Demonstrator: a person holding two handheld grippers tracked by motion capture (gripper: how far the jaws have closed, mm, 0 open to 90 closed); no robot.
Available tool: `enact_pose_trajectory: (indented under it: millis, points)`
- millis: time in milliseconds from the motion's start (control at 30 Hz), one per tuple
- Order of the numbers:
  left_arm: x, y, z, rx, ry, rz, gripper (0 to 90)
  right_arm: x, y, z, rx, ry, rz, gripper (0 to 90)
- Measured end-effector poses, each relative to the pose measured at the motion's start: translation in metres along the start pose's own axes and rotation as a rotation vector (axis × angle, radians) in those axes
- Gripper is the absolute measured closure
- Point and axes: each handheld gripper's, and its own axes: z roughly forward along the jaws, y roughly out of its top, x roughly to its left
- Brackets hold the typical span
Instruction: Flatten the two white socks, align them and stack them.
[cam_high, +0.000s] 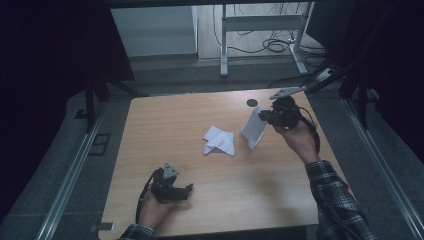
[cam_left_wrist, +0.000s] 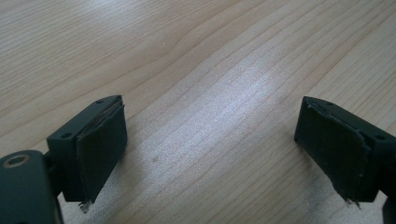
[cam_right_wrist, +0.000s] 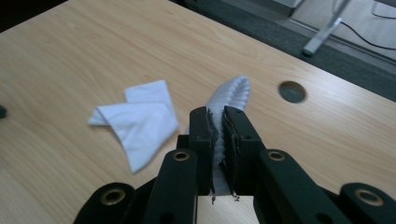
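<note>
A white cloth (cam_high: 253, 130) hangs from my right gripper (cam_high: 263, 117), lifted above the right side of the wooden table (cam_high: 210, 200). The right gripper (cam_right_wrist: 217, 128) is shut on this white cloth (cam_right_wrist: 229, 95), whose ribbed edge sticks out past the jaws. A second white cloth (cam_high: 219, 140), folded and crumpled, lies flat near the table's middle; in the right gripper view this folded cloth (cam_right_wrist: 140, 119) is to the left of the jaws. My left gripper (cam_high: 188, 188) rests low near the front left of the table. Its jaws stand wide apart, left gripper (cam_left_wrist: 212, 149) over bare wood, holding nothing.
A round dark hole (cam_high: 252, 102) sits in the table near its far edge, seen as the hole (cam_right_wrist: 292, 91) beyond the held cloth. Beyond the table are a grey floor, metal desk legs (cam_high: 223, 45) and loose cables (cam_high: 277, 45). Metal rails run along both sides.
</note>
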Motion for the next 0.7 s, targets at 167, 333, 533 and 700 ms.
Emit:
enact_pose_trajectory:
  millis: [167, 333, 533, 700]
  points:
    - [0.0, 0.0, 0.0, 0.0, 0.0, 0.0, 9.5, -0.025, -0.012, -0.015, 0.011, -0.054, 0.053, 80.6]
    - [0.0, 0.0, 0.0, 0.0, 0.0, 0.0, 9.5, -0.054, -0.037, -0.02, 0.038, -0.099, 0.118, 80.5]
    - [0.0, 0.0, 0.0, 0.0, 0.0, 0.002, 9.5, -0.086, -0.086, -0.007, 0.104, -0.149, 0.193, 80.1]
    - [0.0, 0.0, 0.0, -0.001, 0.0, -0.001, 9.5, -0.107, -0.132, 0.011, 0.155, -0.157, 0.277, 78.1]
